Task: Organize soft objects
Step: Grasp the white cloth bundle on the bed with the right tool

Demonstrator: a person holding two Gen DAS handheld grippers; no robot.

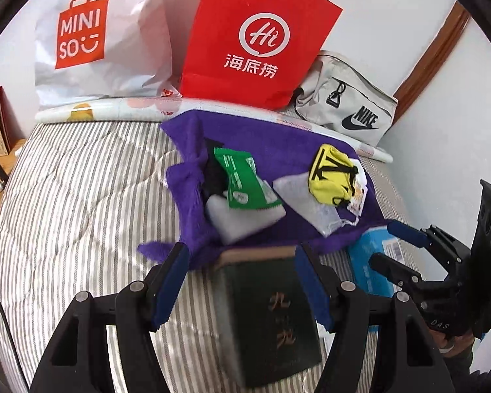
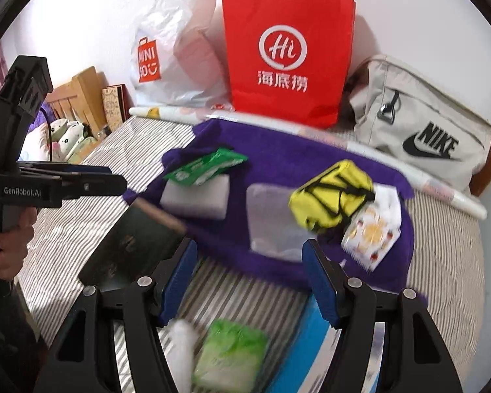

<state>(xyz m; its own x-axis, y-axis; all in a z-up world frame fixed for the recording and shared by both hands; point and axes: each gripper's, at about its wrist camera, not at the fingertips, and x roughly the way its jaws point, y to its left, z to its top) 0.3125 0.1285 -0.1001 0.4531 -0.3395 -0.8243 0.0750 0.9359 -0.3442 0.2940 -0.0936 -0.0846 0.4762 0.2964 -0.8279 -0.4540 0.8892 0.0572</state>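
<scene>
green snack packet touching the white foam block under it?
Touching. In the right wrist view the green foil snack packet lies across the top edge of the white rectangular foam block, overlapping it with no gap; the left wrist view agrees.

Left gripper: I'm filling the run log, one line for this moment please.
left gripper: open around dark box | right gripper: open, empty | purple towel: holds yellow pouch, green packet | striped bed

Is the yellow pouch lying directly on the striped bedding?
No: in the right wrist view the yellow pouch rests on the purple towel, which covers the striped bedding there.
</scene>
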